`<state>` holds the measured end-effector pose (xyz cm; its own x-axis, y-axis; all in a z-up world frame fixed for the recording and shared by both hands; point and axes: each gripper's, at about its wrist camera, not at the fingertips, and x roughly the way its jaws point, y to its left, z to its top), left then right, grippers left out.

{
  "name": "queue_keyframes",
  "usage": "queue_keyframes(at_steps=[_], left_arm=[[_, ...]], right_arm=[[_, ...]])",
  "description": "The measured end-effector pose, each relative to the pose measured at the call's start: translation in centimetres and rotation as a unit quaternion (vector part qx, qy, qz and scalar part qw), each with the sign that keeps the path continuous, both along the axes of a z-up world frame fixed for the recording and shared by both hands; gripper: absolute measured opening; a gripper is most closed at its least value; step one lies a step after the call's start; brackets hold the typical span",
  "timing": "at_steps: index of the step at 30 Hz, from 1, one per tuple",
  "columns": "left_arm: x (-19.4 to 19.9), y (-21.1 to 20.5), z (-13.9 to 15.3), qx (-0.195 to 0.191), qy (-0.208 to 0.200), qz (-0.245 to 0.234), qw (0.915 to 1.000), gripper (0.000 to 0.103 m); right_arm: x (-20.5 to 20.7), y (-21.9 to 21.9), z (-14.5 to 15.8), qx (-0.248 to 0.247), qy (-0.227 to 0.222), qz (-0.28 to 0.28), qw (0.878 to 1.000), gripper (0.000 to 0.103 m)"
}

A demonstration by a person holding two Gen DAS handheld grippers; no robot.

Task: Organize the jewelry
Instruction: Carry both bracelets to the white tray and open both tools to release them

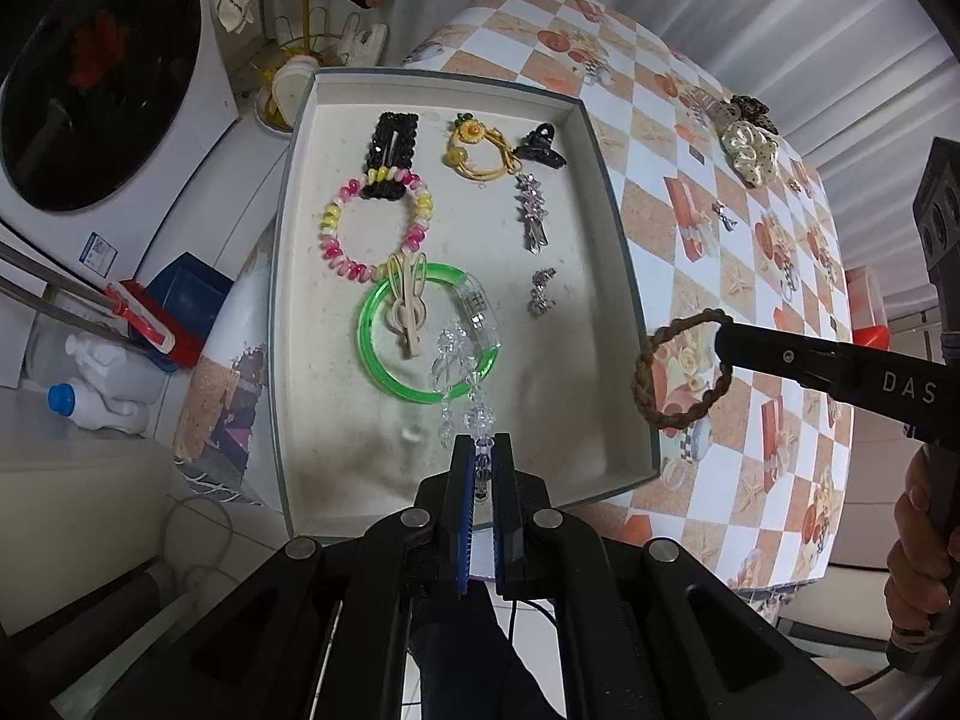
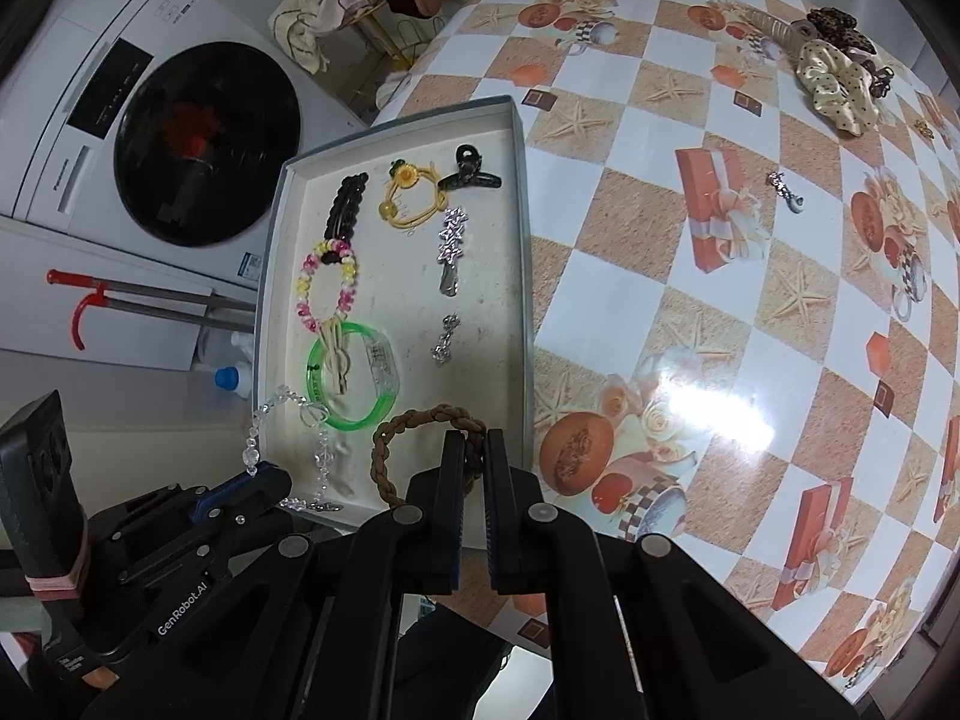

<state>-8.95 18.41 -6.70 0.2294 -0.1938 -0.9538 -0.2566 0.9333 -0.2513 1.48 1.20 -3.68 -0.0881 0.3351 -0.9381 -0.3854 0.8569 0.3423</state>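
Observation:
A shallow grey box (image 1: 618,276) (image 2: 521,228) lies on the checked table and holds a green bangle (image 1: 375,354) (image 2: 318,402), a pink-yellow coil bracelet (image 1: 336,240), a black clip, a yellow hair tie and silver pieces. My left gripper (image 1: 482,450) (image 2: 264,474) is shut on a clear crystal bead bracelet (image 1: 462,372) (image 2: 258,426), held over the box's near end. My right gripper (image 2: 475,447) (image 1: 723,339) is shut on a brown braided hair tie (image 2: 420,426) (image 1: 645,372), held above the box's near right edge.
On the table (image 2: 660,312) beyond the box lie a cream dotted scrunchie (image 2: 840,90) (image 1: 750,150), dark hair claws (image 2: 840,27) and a small silver earring (image 2: 786,189). A washing machine (image 2: 180,138), mop handles and bottles stand left of the table.

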Motion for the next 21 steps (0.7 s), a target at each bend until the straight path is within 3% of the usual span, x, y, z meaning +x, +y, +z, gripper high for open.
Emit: queue_keyframes(at_steps=[11, 21], left_arm=[[0.4, 0.0, -3.1, 0.001, 0.028, -0.018, 0.9995, 0.01], [1.1, 0.6, -5.5, 0.052, 0.045, -0.018, 0.9975, 0.01]], right_arm=[[-1.3, 1.6, -1.8, -0.02, 0.01, 0.028, 0.999, 0.006], [-1.0, 3.3, -4.9, -0.052, 0.013, 0.042, 0.998, 0.006]])
